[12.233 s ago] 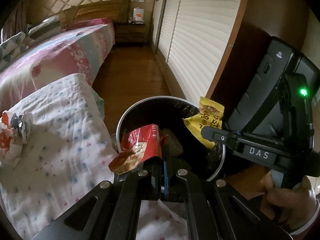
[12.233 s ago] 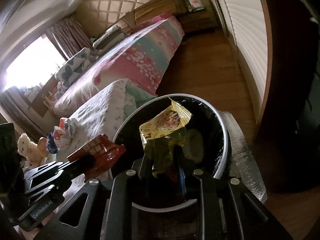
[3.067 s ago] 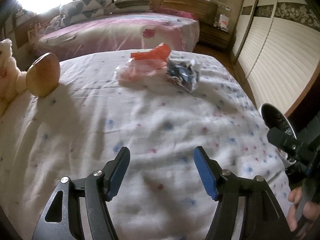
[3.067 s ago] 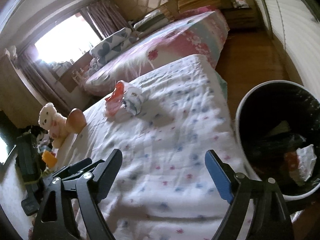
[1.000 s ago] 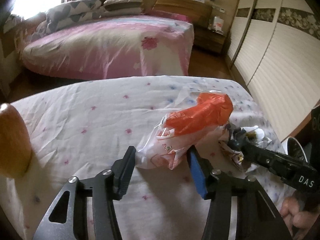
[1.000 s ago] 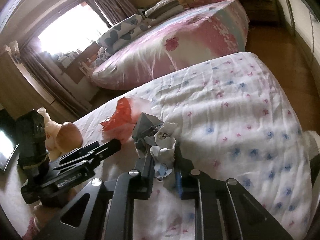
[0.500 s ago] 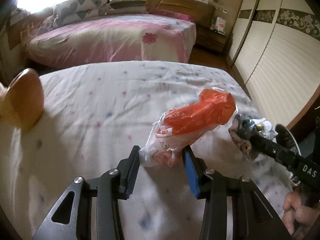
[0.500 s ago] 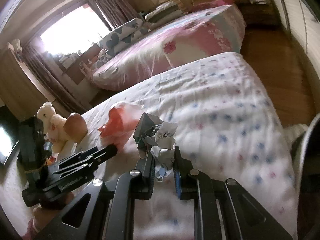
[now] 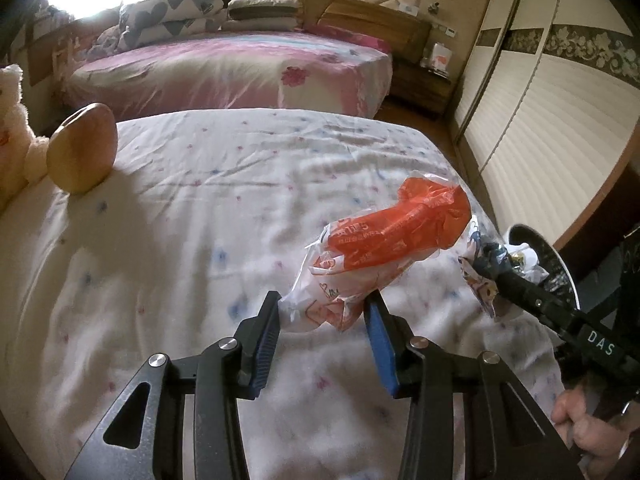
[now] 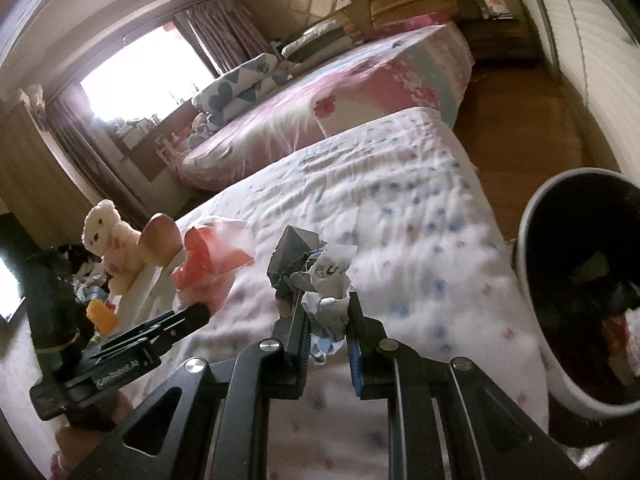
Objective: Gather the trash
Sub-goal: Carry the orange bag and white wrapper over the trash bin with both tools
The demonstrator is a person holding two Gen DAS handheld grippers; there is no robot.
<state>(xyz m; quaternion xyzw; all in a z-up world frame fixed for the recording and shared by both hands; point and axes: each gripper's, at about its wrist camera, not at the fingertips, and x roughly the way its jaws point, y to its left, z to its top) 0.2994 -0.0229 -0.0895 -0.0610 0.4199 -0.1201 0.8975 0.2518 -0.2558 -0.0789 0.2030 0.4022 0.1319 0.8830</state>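
Left gripper: we note its blue-padded fingers pressed on the lower, whitish end of an orange-and-white plastic bag, which sticks up and away from the jaws above the white flower-print bedspread. In the right wrist view we see the same bag at the tip of the left tool, red-orange part up.

Right gripper: jaws narrow, clamped on a crumpled wad of grey and white printed wrappers. The wad bulges above the fingers and a small piece hangs below them. From the left wrist view we see this wad at the end of the right tool, just right of the bag and close to it; whether the two touch we cannot tell.

Trash bin: white rim, black liner, standing on the floor beside the bed's right edge, near the right gripper. Inside we make out some red and white rubbish, details too dark to read. In the left wrist view only a part of its rim shows behind the wad.

Other items: brown rounded plush at the left edge of the bedspread, with a white teddy bear just beside it. A second bed with a pink floral cover lies beyond.
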